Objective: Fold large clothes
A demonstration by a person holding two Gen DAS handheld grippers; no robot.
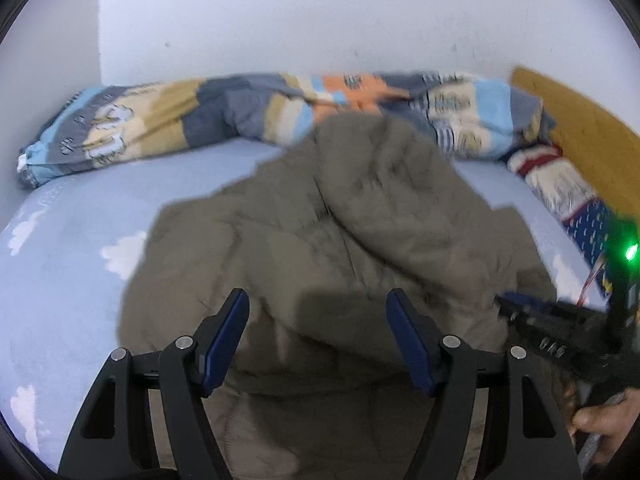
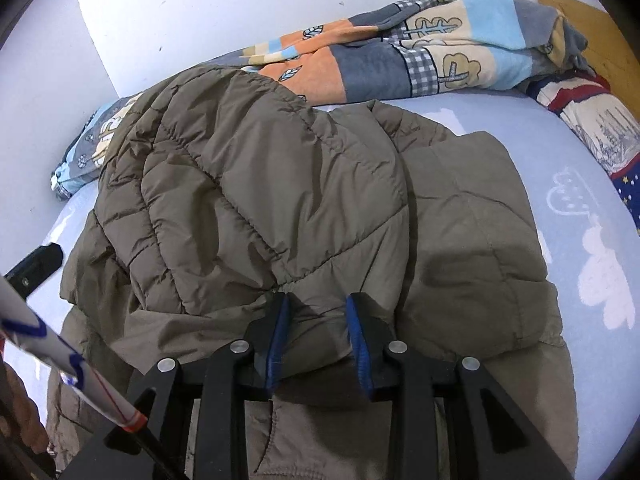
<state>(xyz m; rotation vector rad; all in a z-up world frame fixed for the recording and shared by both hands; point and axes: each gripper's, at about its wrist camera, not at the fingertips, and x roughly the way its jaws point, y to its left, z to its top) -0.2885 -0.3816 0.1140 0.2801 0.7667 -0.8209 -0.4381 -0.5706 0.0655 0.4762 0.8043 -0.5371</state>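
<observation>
Right gripper (image 2: 318,338) pinches a fold of the quilted olive jacket (image 2: 256,184); left gripper (image 1: 318,340) wide, empty. Fabric soft, puffy, slick: grip hems.

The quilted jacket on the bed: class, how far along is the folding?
Done: one padded section of the olive quilted jacket already lies folded over its body. In hand: the right gripper pinches that fold's edge; the left gripper hangs open above the fabric. Left: the jacket is still spread wide on the blue sheet, not a compact bundle.
</observation>
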